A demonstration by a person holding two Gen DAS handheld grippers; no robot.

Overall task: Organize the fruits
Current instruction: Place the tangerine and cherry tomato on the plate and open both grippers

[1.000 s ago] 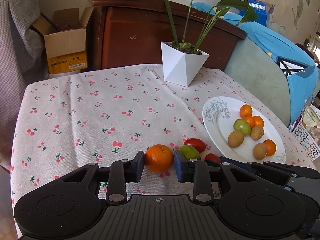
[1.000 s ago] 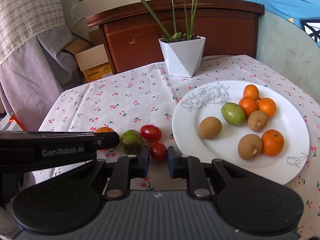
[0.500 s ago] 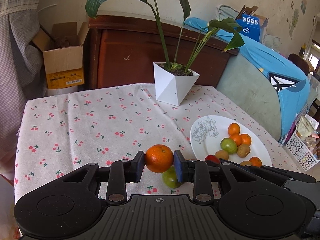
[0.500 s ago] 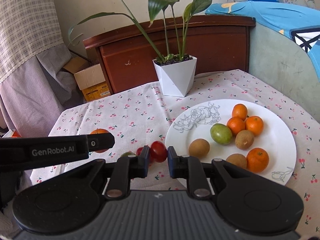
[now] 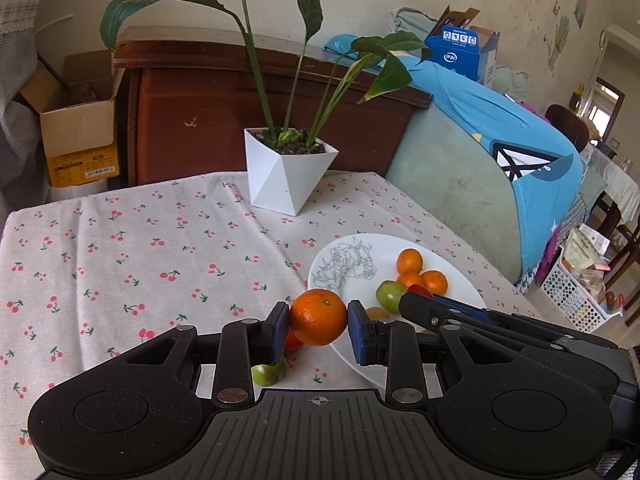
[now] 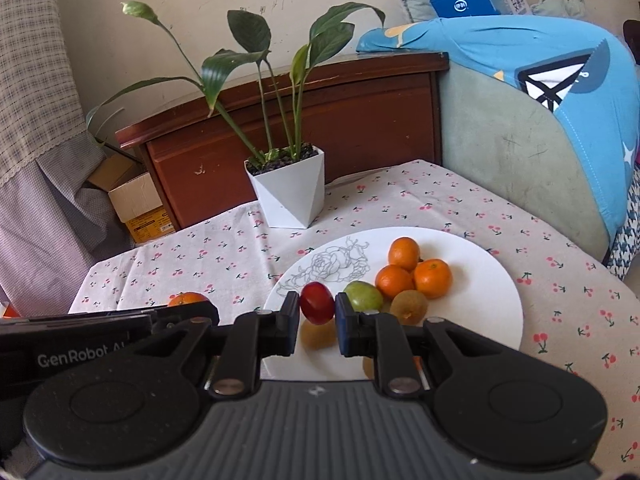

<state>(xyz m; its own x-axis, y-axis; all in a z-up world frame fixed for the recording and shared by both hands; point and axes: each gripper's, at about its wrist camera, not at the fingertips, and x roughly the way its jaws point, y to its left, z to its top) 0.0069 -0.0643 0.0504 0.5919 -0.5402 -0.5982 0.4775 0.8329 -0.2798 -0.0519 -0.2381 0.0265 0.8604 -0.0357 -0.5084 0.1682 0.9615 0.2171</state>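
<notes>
My left gripper [image 5: 318, 322] is shut on an orange [image 5: 318, 316] and holds it in the air by the left edge of the white plate [image 5: 460, 256]. My right gripper [image 6: 317, 310] is shut on a red cherry tomato [image 6: 317, 302] and holds it above the plate [image 6: 492, 304]. The plate carries several small oranges [image 6: 432, 278], a green fruit [image 6: 363, 296] and kiwis [image 6: 409, 306]. A green fruit [image 5: 269, 374] and a red tomato [image 5: 292, 342] lie on the cloth under my left gripper.
A white potted plant [image 5: 289, 172] stands at the back of the cherry-print tablecloth [image 5: 120, 264]. Behind are a wooden headboard [image 5: 192, 120], a cardboard box [image 5: 76, 132] and a blue-covered sofa [image 5: 500, 152]. The table's edge runs close to the plate's right.
Both grippers have lifted their fruit off the cloth and moved right, toward the plate. The right gripper with the tomato is now over the plate.
</notes>
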